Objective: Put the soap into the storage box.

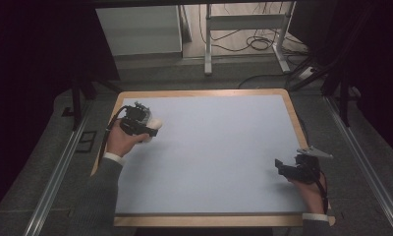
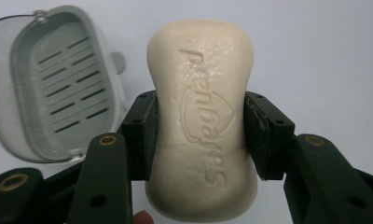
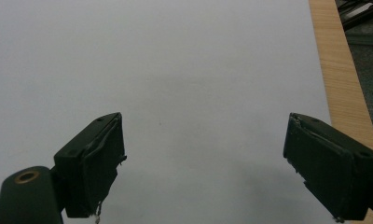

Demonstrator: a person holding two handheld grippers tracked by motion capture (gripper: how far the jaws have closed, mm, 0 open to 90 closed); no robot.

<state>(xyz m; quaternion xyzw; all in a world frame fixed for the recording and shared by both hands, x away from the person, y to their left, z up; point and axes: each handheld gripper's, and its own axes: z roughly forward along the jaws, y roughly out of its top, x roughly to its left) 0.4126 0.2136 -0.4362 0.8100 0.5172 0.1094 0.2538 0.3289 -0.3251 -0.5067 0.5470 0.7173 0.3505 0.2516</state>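
Left gripper [image 2: 201,135]: jaws clamped on the narrow waist of a cream soap bar [image 2: 203,116], embossed lettering facing the camera, held over the pale table mat [image 2: 315,56]. Just beside it in the left gripper view, a grey soap dish [image 2: 58,84] with a slotted floor, open and empty. In the high view the left hand [image 1: 122,139] holds its gripper at the mat's far-left part. Right gripper [image 3: 203,163]: jaws wide apart, nothing between them, near the mat's right wooden edge [image 3: 343,79].

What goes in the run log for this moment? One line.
left gripper: shut on soap bar | soap dish: open, empty | right gripper: open, idle
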